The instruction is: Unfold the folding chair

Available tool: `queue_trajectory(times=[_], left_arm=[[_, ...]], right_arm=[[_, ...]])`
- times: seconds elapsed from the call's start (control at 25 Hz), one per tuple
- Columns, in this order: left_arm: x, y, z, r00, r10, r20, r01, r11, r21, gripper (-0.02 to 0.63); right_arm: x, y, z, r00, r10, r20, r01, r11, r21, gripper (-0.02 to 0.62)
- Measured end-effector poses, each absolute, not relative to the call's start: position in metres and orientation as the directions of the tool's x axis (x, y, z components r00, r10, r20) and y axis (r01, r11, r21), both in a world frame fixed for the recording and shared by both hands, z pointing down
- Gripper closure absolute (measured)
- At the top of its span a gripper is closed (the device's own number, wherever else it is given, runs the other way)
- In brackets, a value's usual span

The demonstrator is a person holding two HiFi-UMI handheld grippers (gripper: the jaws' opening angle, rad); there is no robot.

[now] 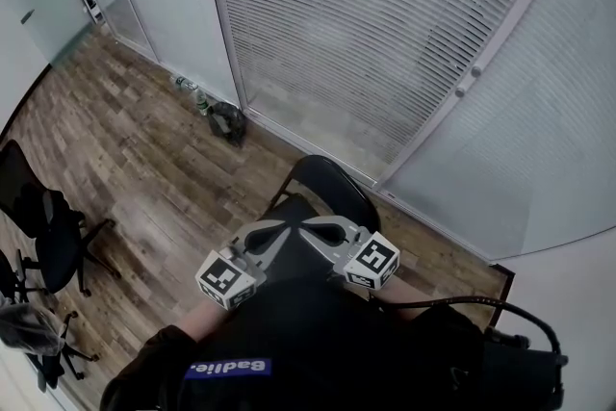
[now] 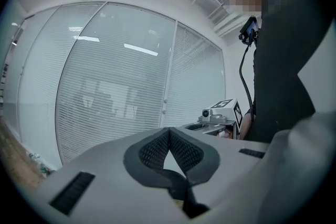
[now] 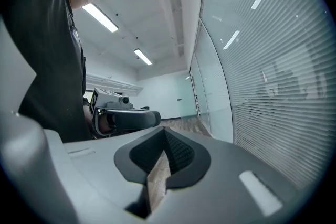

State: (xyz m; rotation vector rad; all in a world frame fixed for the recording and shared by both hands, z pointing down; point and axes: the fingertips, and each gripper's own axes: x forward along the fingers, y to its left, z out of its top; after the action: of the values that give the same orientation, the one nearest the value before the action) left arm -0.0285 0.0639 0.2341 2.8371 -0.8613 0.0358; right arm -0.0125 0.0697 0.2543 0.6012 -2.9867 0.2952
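Black folding chair [image 1: 332, 180] just ahead by glass wall [image 1: 385, 34], partly hidden, folded or open unclear; left gripper [image 1: 281, 228] and right gripper [image 1: 320, 226] above it, jaws together, empty; fits approach or completion alike.

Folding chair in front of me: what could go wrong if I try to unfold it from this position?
1. The left gripper and the right gripper both have shut jaws that hold nothing. Unless they open first, they may only push the folding chair over.
2. The chair stands close to the glass wall with blinds, so swinging it open could knock it against the glass.
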Motion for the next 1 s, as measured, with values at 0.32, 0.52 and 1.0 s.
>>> queue_trajectory(times=[0.32,0.52,1.0], left_arm=[[-0.028,0.065,0.250,0.836,-0.542,0.086,-0.549,-0.820,0.162,0.600],[-0.028,0.066,0.255,0.837,-0.541,0.078,-0.546,-0.820,0.175,0.600],[-0.032,0.067,0.261,0.836,-0.541,0.095,-0.549,-0.817,0.177,0.600]], right_arm=[[-0.011,0.068,0.273,-0.907,-0.403,0.123,-0.419,0.892,-0.171,0.592],[-0.008,0.067,0.277,-0.903,-0.414,0.117,-0.429,0.887,-0.172,0.593],[-0.012,0.069,0.283,-0.900,-0.417,0.131,-0.434,0.885,-0.169,0.594]])
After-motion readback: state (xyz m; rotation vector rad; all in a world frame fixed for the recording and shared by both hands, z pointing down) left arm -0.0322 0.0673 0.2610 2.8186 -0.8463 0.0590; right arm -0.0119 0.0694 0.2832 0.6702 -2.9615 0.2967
